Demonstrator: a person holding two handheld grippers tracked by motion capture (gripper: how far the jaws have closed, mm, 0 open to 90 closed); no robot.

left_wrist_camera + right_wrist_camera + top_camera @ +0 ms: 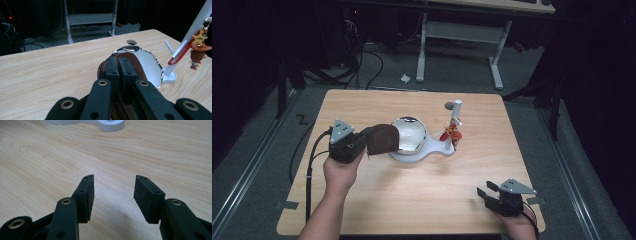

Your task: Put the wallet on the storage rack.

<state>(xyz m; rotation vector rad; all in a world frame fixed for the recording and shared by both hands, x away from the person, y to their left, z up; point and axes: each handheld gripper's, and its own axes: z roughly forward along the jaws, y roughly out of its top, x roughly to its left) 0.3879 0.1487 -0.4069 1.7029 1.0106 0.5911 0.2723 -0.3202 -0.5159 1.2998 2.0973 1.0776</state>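
Jaws of your left gripper (362,141) are clamped on the brown pouch (382,139), lifted beside the white bowl-shaped stand (412,134); placing it remains. Your right gripper (486,192) rests apart, unused.

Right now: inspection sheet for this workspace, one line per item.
Surface: light wooden table, bare around the stand.
Job's things: brown cap held against the shiny dome on the white stand; toy keychain hangs on the stand's post.
Clutter: nothing seen on the table.
Grippers: left gripper shut on the cap; right gripper open, nothing between its jaws.
Cables: black cable trails from the left gripper.
Surroundings: white desk frame, floor cables, scrap of paper.
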